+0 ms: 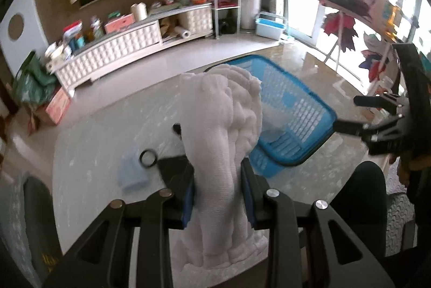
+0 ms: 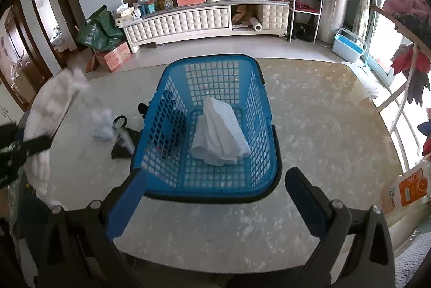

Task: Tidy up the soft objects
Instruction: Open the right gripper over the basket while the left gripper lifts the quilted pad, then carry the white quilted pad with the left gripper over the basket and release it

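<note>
My left gripper [image 1: 218,185] is shut on a white folded towel [image 1: 229,131] and holds it above the table, just left of the blue plastic basket [image 1: 304,115]. The towel also shows at the left edge of the right wrist view [image 2: 51,110]. My right gripper [image 2: 215,196] is open and empty, just in front of the basket's [image 2: 210,185] near rim. Inside the basket lie a white folded cloth [image 2: 221,134] and a dark blue item [image 2: 172,123]. A light blue cloth [image 1: 133,176] lies on the table left of the basket; it shows in the right view too [image 2: 103,126].
The marble table [image 2: 323,131] holds scissors with black rings [image 2: 121,126] and a dark cloth [image 2: 122,150] left of the basket. A rack with red and pink clothes [image 2: 409,50] stands at the right. A white cabinet [image 2: 194,21] with clutter lines the far wall.
</note>
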`<action>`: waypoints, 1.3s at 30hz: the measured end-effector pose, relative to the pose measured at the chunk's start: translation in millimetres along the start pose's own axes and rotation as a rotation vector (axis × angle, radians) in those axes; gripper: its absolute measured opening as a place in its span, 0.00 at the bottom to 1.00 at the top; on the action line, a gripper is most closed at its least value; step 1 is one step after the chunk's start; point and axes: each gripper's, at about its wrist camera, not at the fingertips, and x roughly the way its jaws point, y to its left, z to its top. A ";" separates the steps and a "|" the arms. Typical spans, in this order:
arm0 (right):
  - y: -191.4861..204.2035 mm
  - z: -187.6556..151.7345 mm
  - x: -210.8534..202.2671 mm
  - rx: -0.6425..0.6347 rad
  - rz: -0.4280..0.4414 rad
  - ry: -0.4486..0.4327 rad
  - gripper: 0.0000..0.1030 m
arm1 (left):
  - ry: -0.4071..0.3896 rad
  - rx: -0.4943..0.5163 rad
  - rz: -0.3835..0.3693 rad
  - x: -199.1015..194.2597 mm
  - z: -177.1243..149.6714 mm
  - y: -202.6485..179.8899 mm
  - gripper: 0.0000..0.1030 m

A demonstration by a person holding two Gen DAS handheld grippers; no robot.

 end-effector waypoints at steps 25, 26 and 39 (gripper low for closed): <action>-48.0 -21.3 31.3 0.119 -0.005 0.061 1.00 | 0.073 0.306 -0.177 111.6 69.8 -90.9 0.28; -49.5 -21.6 31.6 0.121 -0.004 0.065 1.00 | 0.084 0.323 -0.180 118.6 71.1 -94.2 0.28; -63.8 -21.1 37.7 0.189 0.043 0.068 1.00 | 0.210 0.463 -0.227 175.3 66.9 -118.0 0.28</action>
